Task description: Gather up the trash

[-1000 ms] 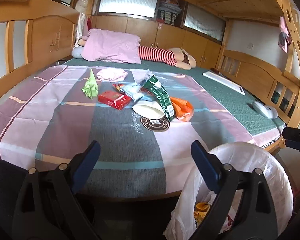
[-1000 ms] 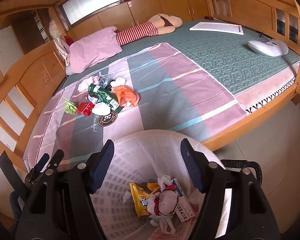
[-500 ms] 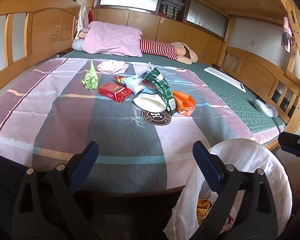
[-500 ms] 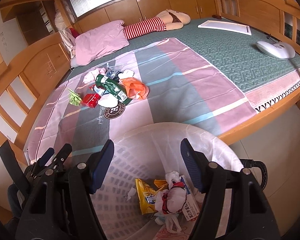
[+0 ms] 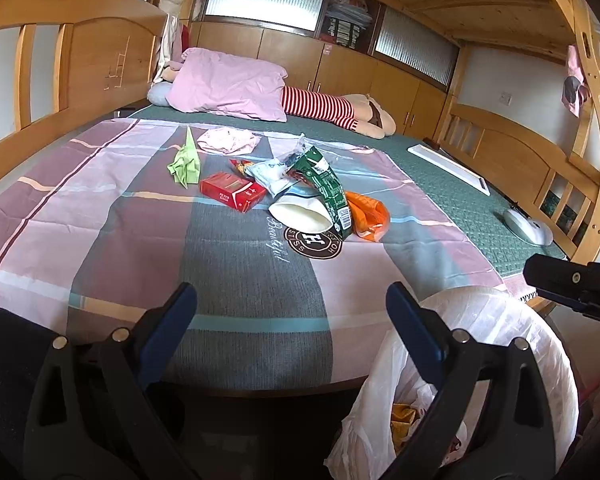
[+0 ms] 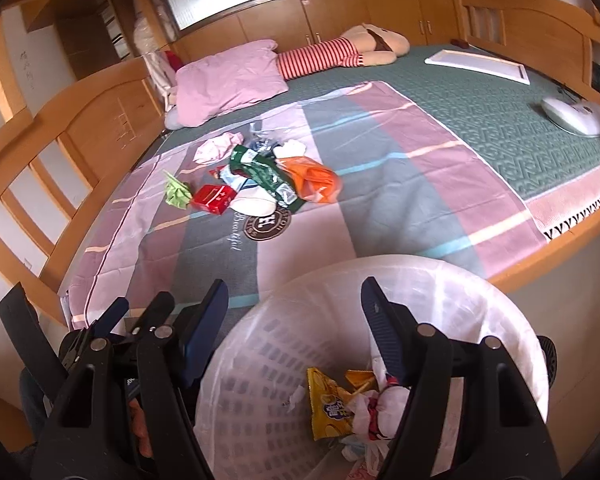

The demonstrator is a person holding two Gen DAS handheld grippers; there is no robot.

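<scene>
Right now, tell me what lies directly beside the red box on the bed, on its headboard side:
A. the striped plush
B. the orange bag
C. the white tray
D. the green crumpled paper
D: the green crumpled paper sits just next to the red box, toward the wooden headboard.

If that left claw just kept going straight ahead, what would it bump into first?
Probably the bed's striped pink-and-grey sheet, which fills the gap ahead of the open left claw. Further along lies the trash pile, nearest the flattened white paper cup. Depth is uncertain.
</scene>
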